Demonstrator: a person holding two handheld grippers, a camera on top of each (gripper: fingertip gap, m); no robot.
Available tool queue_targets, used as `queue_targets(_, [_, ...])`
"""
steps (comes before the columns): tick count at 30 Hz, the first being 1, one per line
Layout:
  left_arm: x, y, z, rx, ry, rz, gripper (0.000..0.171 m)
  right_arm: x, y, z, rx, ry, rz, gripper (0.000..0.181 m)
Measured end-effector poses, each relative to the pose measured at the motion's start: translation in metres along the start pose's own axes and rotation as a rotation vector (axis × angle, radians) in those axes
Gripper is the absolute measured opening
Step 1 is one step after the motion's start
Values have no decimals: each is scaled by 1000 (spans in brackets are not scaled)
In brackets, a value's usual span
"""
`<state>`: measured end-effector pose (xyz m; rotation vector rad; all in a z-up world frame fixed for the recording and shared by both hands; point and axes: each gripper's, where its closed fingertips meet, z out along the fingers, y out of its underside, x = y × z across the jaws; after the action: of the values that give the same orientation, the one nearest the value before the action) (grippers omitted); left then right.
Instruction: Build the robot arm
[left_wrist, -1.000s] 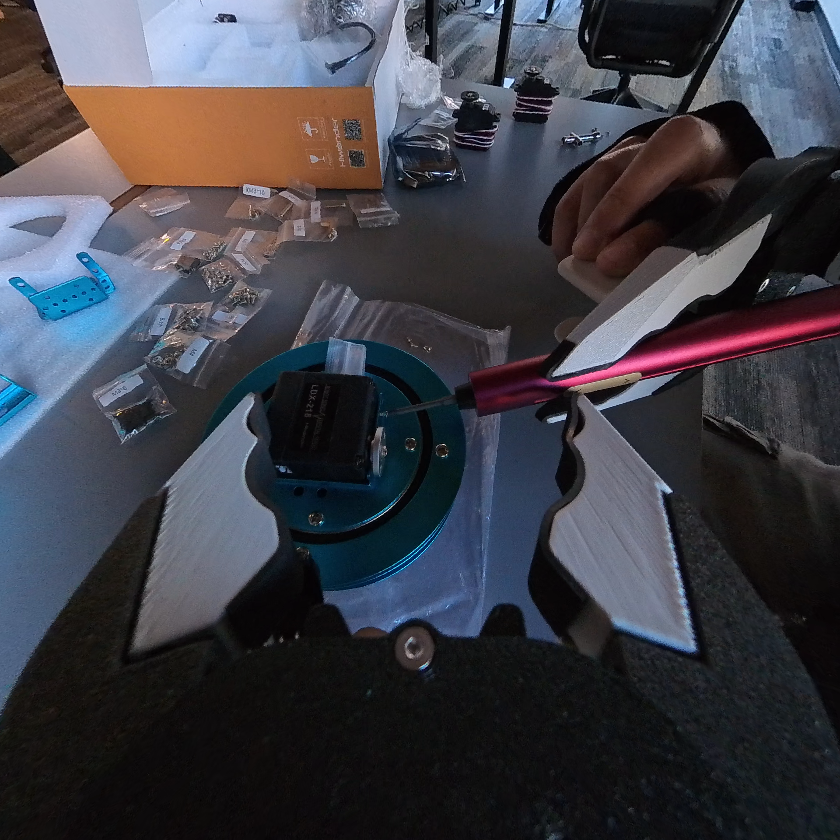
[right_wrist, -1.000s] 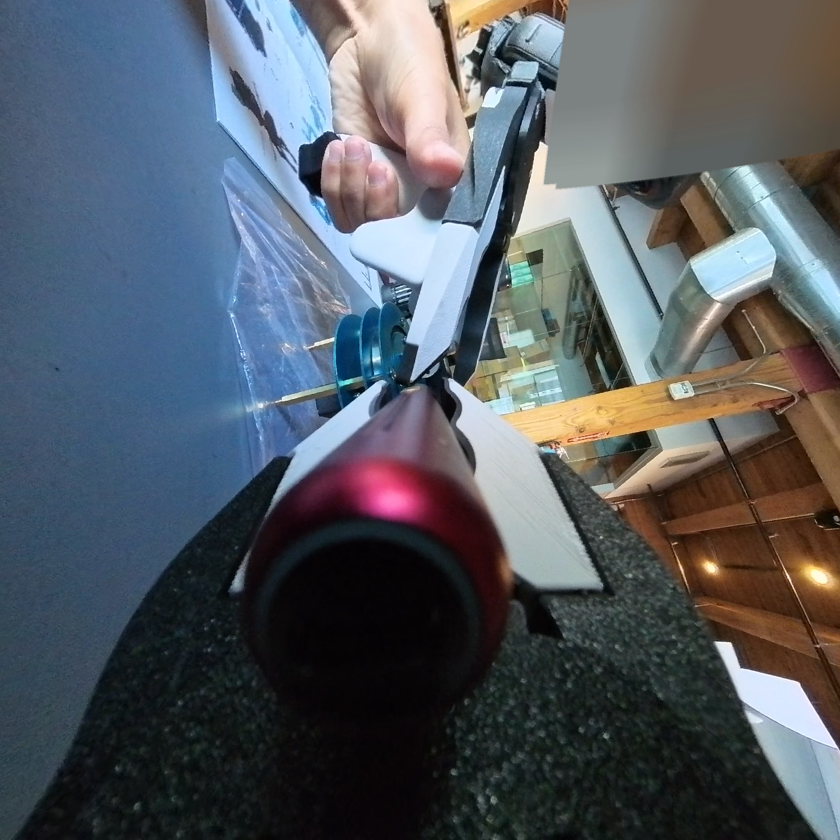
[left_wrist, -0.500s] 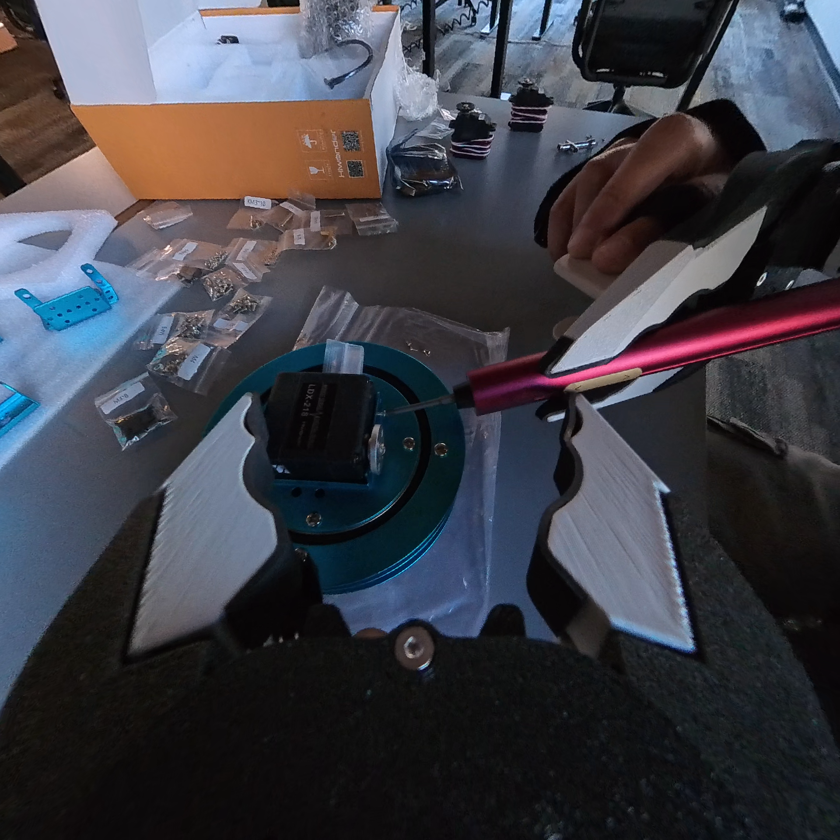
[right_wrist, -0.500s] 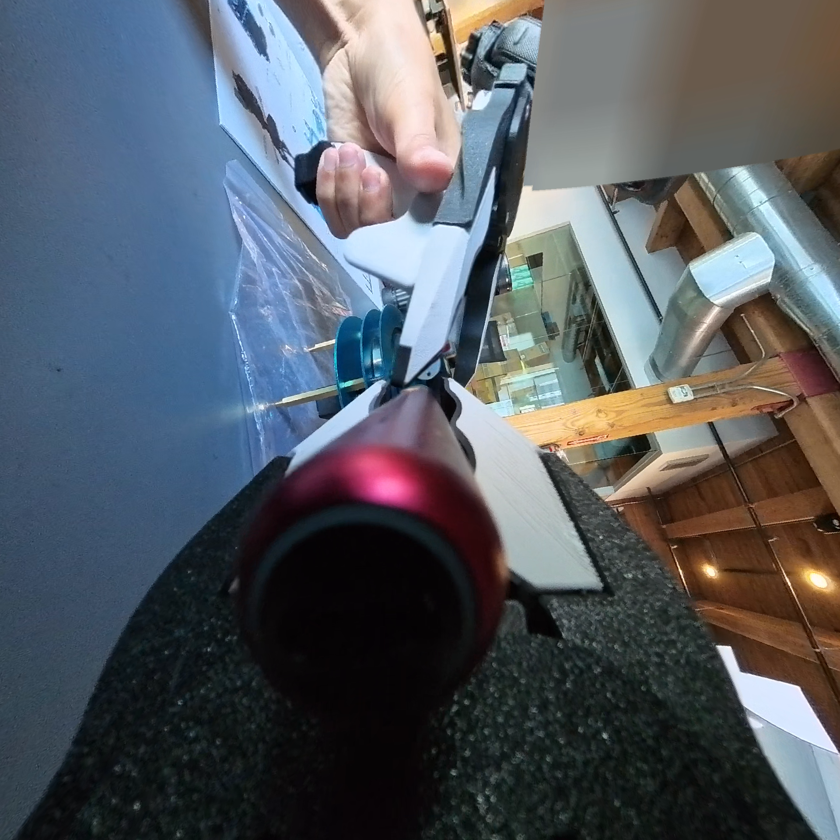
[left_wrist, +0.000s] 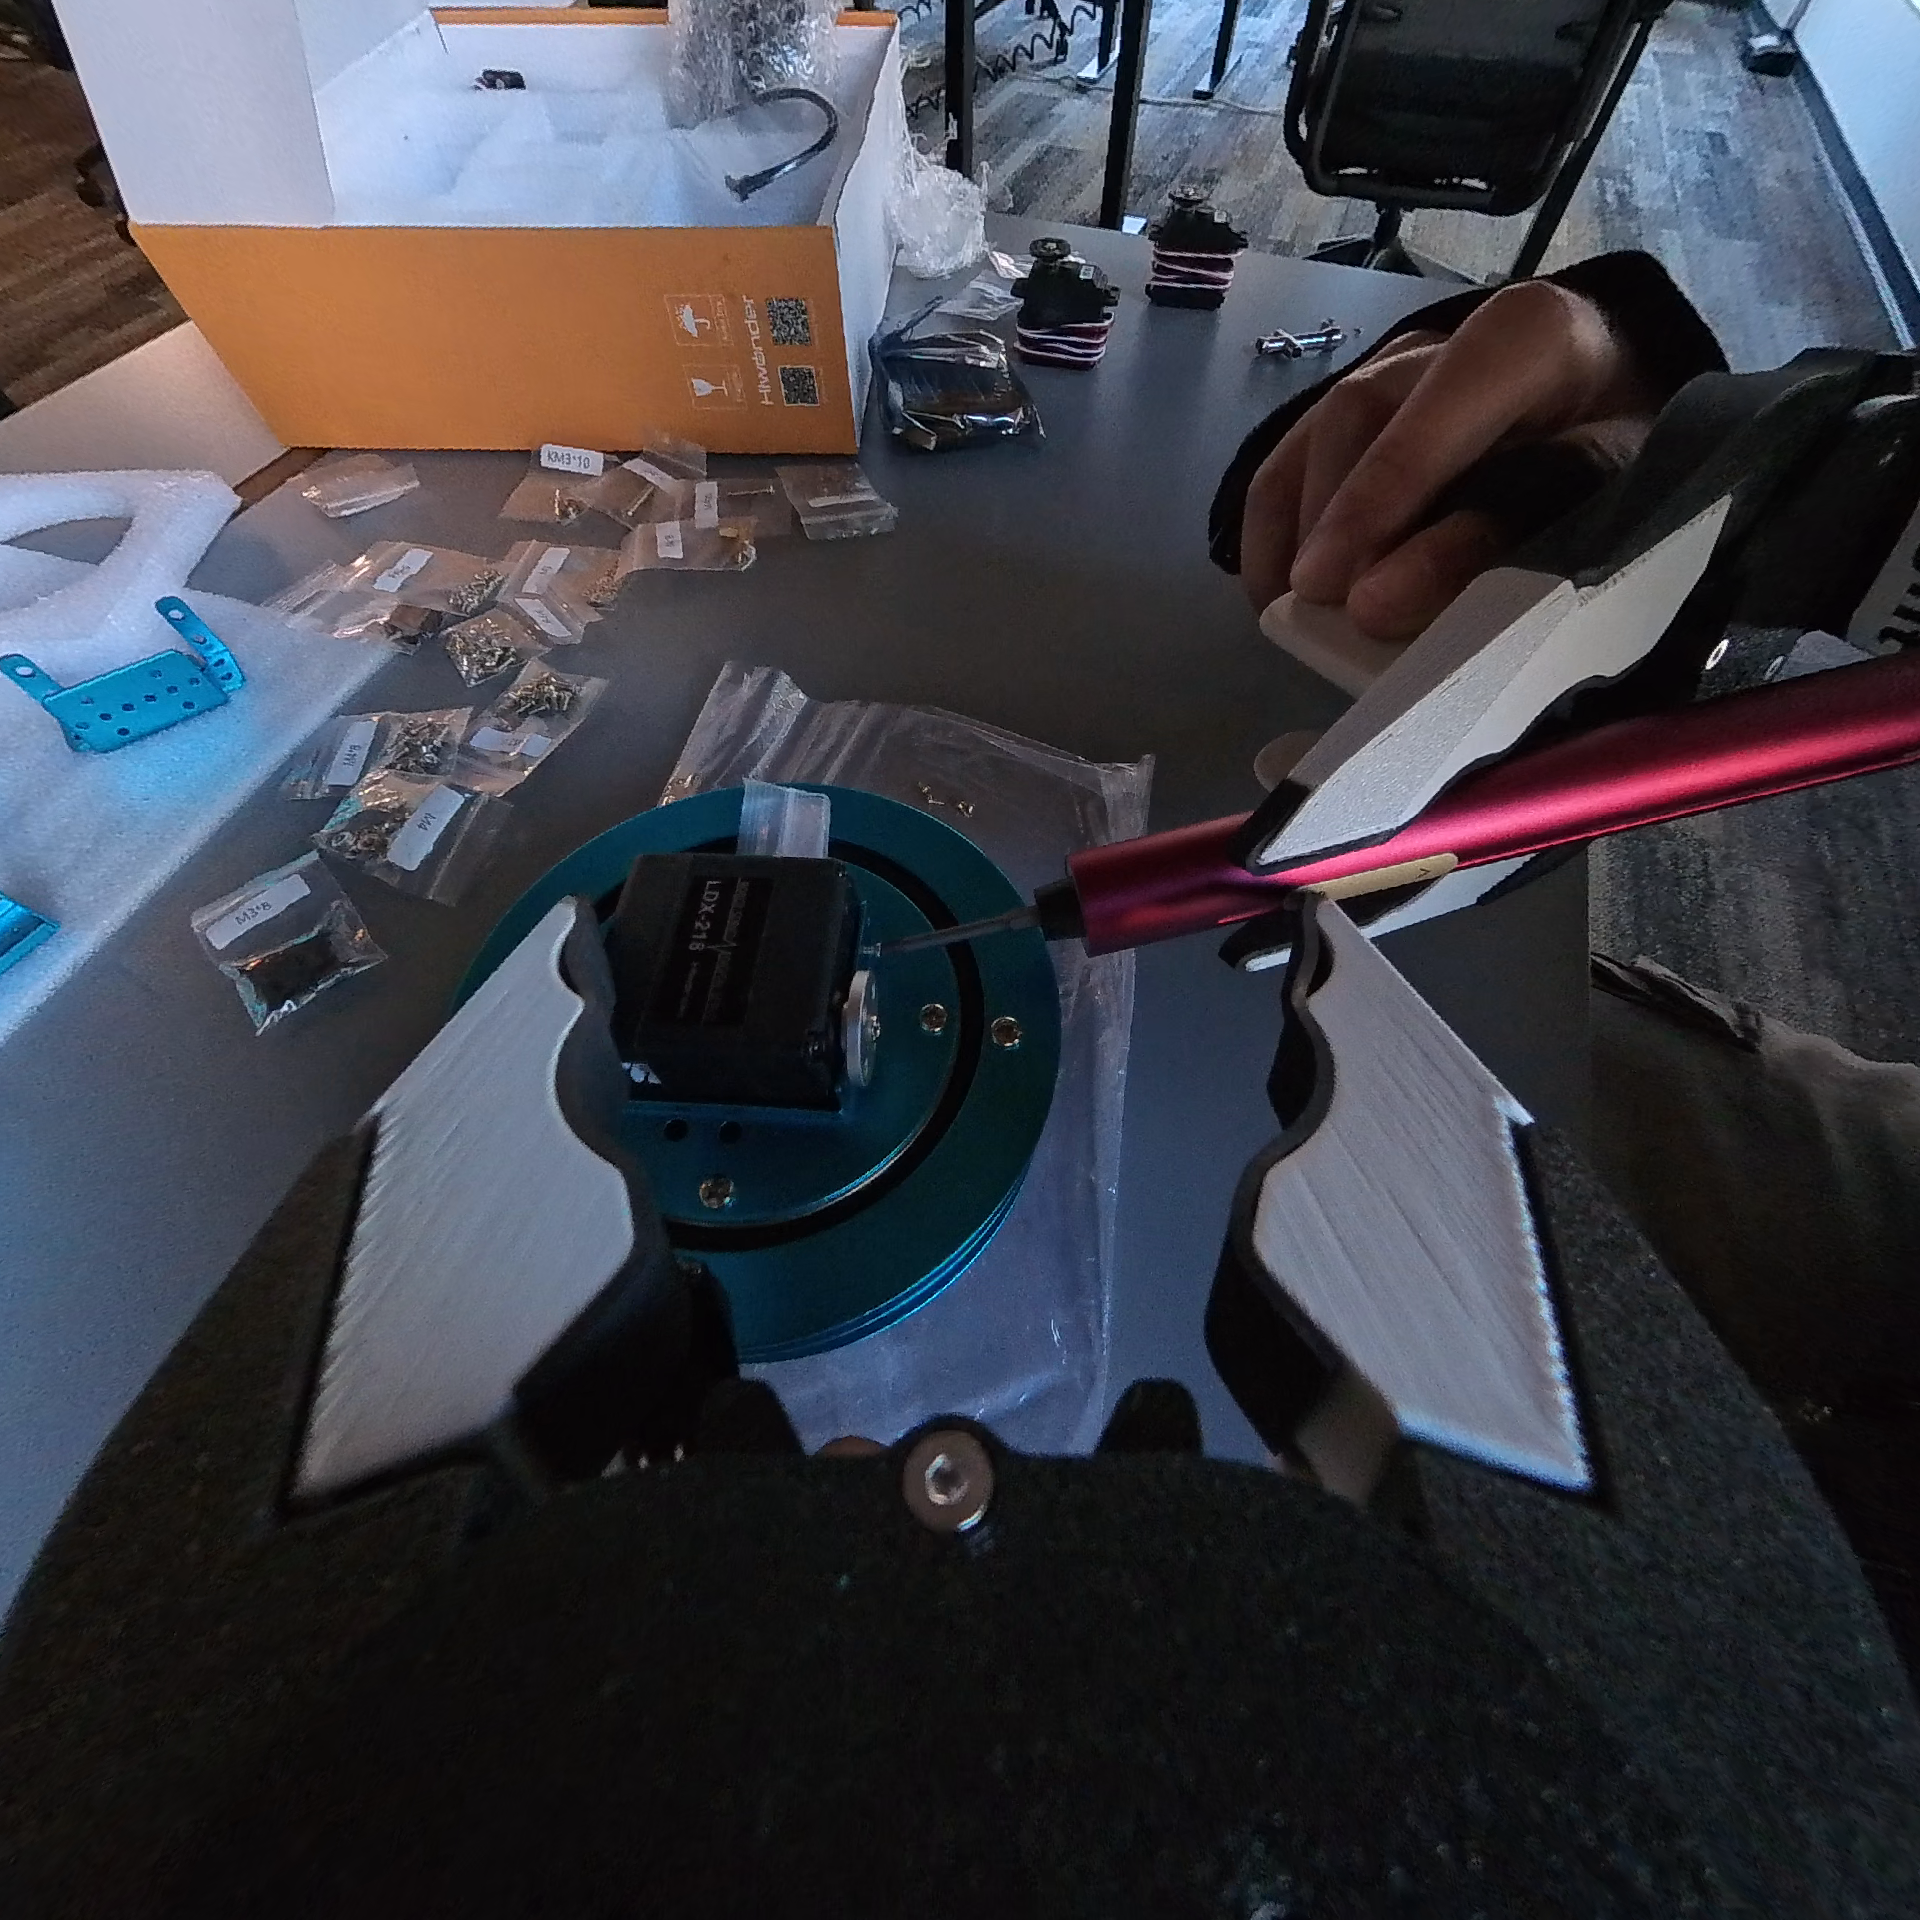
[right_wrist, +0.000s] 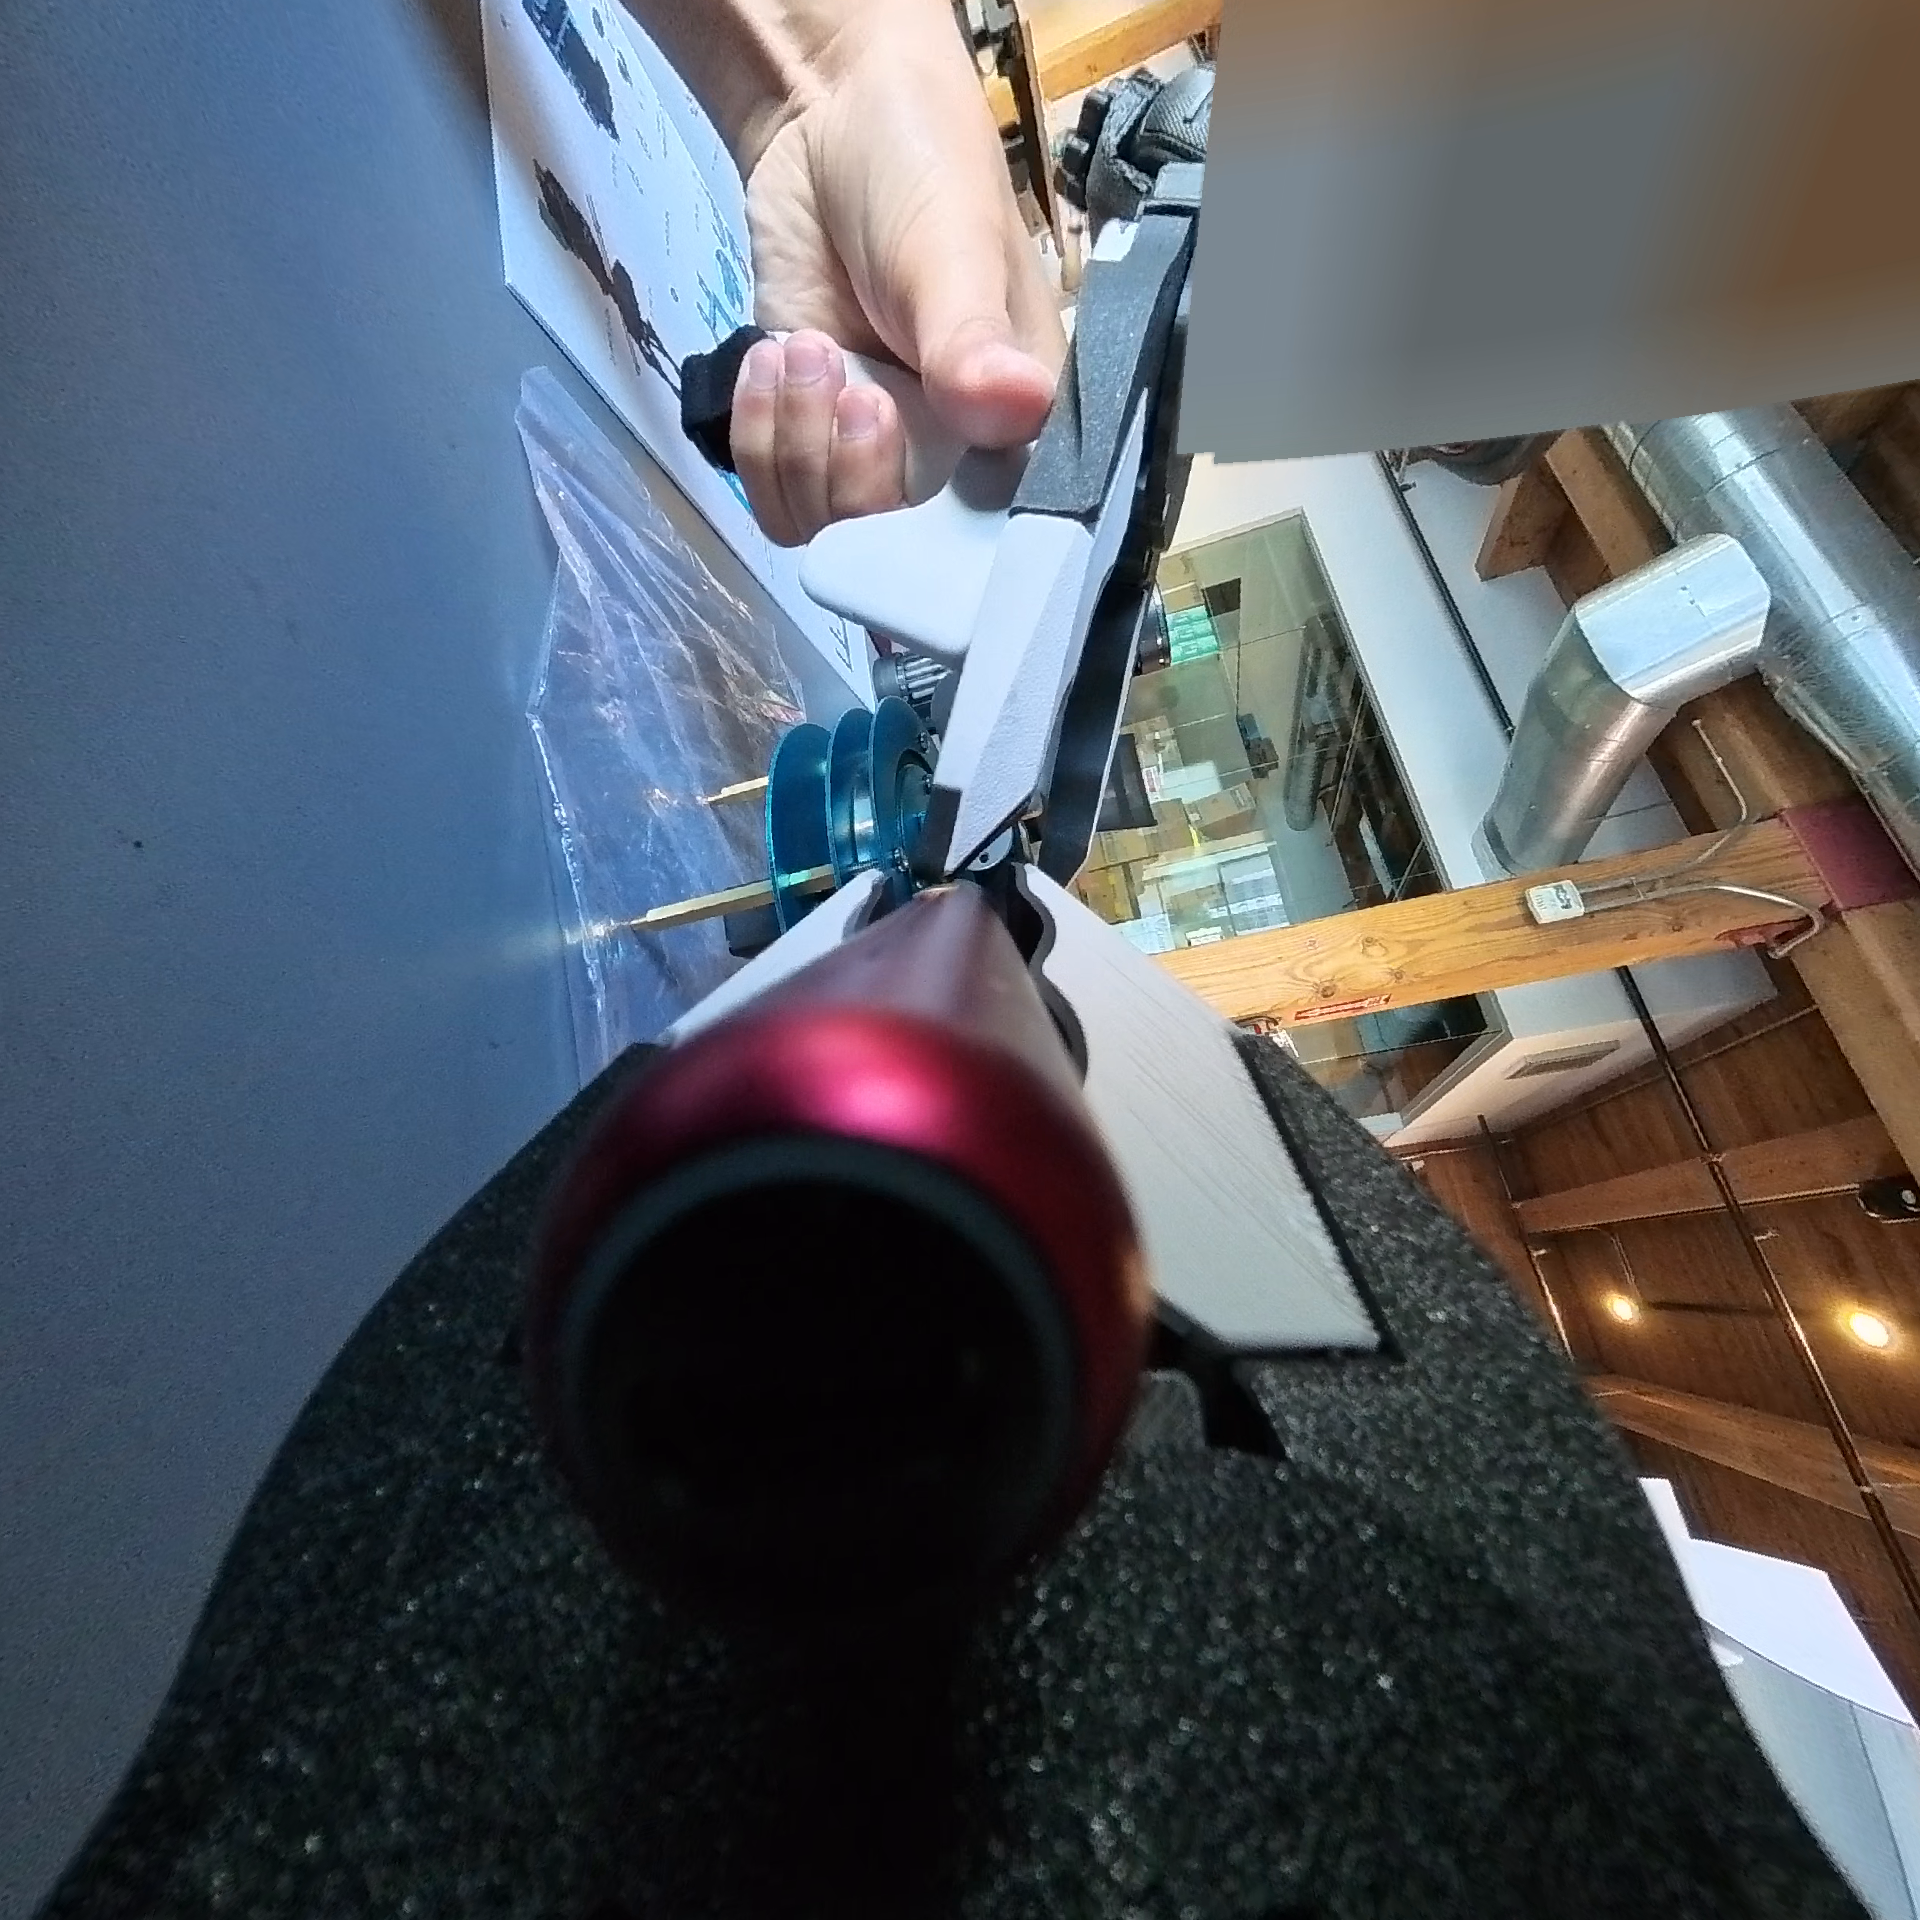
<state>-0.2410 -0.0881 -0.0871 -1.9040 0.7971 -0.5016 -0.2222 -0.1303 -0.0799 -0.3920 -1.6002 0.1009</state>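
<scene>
Our left gripper (left_wrist: 935, 956) stands wide open around the black servo (left_wrist: 732, 987) on the teal disc (left_wrist: 966, 1122) at frame centre, bracing it. Our right gripper (left_wrist: 1288, 883) clamps the red screwdriver (left_wrist: 1455, 821), its bit touching the servo's side.

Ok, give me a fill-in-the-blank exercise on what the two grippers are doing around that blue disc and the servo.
1. The right gripper is shut on a red electric ____.
2. The tool's bit touches the black servo, which sits on a round ____-coloured metal base.
3. The left gripper has its jaws ____, one on each side of the servo.
4. The base rests on a clear plastic ____ that lies on the grey table.

Missing words: screwdriver; blue; open; bag
</scene>
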Motion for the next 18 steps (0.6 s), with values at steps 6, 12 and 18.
queue_targets(6, [0,0,0,13,-7,-3,127,1,0,0,1,1,3,25])
queue_targets(12, [0,0,0,10,-12,7,127,1,-1,0,-1,5,3,25])
queue_targets(18, [0,0,0,16,-10,5,126,2,-1,0,-2,5,2,23])
